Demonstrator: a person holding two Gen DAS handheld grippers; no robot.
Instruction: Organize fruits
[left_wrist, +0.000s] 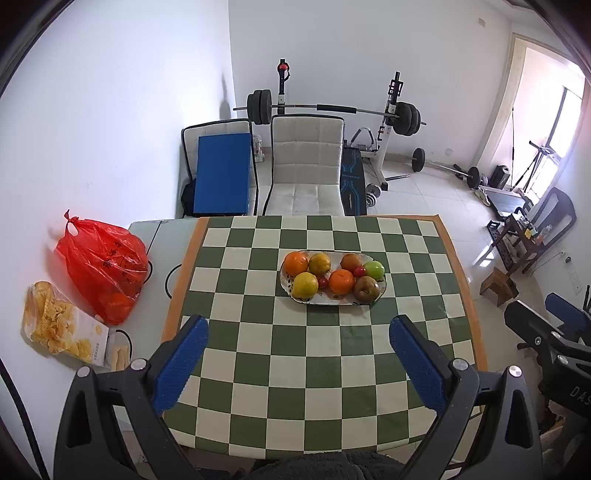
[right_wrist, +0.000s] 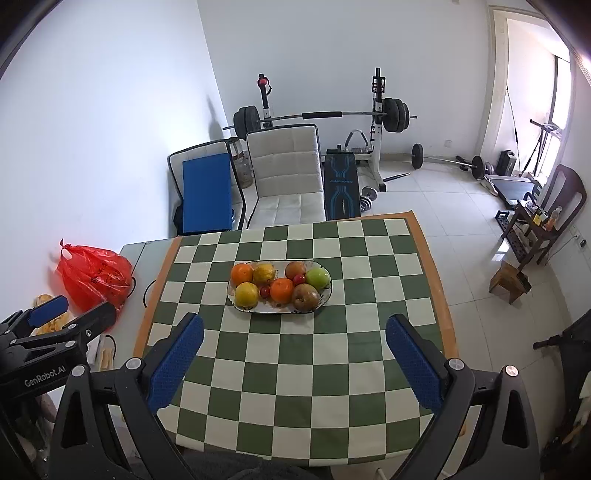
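Hovering above the near end of the checkered cloth (left_wrist: 317, 354), the left gripper (left_wrist: 299, 332) has its blue-padded jaws spread wide with nothing between them; the right gripper (right_wrist: 294, 330) stands the same way, wide and empty. Oval plate (right_wrist: 325, 295) sits near mid-table, well apart from both grippers, carrying the fruit: two oranges (right_wrist: 242, 274), two yellow citrus (right_wrist: 246, 294), a green apple (right_wrist: 317, 277), a brownish pear-like fruit (right_wrist: 305, 296) and another brown one behind, partly hidden. Two small red fruits (right_wrist: 265, 292) sit wedged among them; kind not legible. Off the cloth at left, a knotted red plastic bag (left_wrist: 103, 266) shows orange shapes through the film, count unclear. Beside it a clear bag of yellow chips (left_wrist: 59, 325); in the right wrist view the left gripper's body covers most of it. A white chair (left_wrist: 304, 162) stands behind the table, its legs hidden by the table edge.
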